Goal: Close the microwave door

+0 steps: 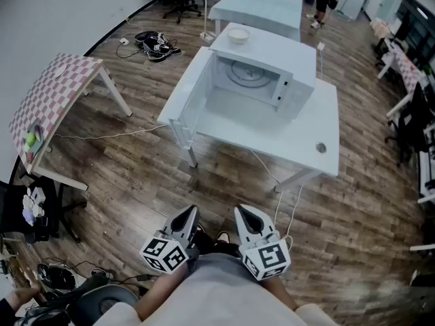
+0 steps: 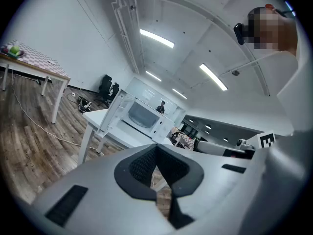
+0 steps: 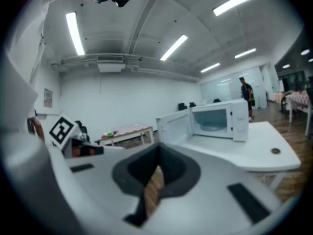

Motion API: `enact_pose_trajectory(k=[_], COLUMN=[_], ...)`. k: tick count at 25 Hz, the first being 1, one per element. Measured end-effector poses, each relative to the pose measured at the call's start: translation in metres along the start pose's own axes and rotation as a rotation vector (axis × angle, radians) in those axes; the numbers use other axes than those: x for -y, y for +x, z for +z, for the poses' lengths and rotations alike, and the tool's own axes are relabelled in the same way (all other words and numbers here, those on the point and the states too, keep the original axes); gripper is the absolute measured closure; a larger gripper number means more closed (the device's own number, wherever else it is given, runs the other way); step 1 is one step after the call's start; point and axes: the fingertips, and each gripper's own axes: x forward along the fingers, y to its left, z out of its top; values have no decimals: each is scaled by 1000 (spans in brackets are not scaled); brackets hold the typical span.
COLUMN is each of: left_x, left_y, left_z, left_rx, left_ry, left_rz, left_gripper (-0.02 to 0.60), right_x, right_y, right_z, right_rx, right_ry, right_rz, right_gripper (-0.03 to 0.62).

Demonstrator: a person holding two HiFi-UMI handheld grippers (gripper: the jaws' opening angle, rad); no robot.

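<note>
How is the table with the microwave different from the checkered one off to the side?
The microwave table has a plain white top; the checkered table has red-and-white squares. The microwave table carries a microwave with its door open; the checkered table holds a small green item near one end. Both stand on white legs on the wood floor.

Nothing readable is showing: the microwave (image 1: 292,56) panel is appearing too small to read, and the 2 marker cubes (image 1: 166,253) (image 1: 266,260) are carrying only square patterns.

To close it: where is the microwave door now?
In the head view, the microwave door stands open left of the microwave, at the table's left edge.
</note>
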Motion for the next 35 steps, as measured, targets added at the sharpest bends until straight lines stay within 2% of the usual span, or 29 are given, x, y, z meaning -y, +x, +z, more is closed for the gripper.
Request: enact_pose_trajectory(k=[7, 12, 20, 27, 35], left_x=[9, 7, 0, 1, -3], left_y=[-11, -30, -52, -33, -2], left_z=[0, -2, -7, 1, 20], left_rx=[14, 27, 24, 7, 26], left_ry=[23, 28, 1, 11, -19], left_rz=[-4, 37, 94, 93, 68], left_gripper=[565, 565, 565, 565, 565], right_x=[-13, -26, -41, -28, -7], right_y=[-5, -3, -1, 8, 27], right_z=[0, -5, -8, 4, 18], right_rx=[18, 13, 21, 26, 25], right_ry=[10, 22, 112, 127, 127], right_rz=[45, 91, 159, 175, 179], right_gripper=[574, 574, 573, 573, 573])
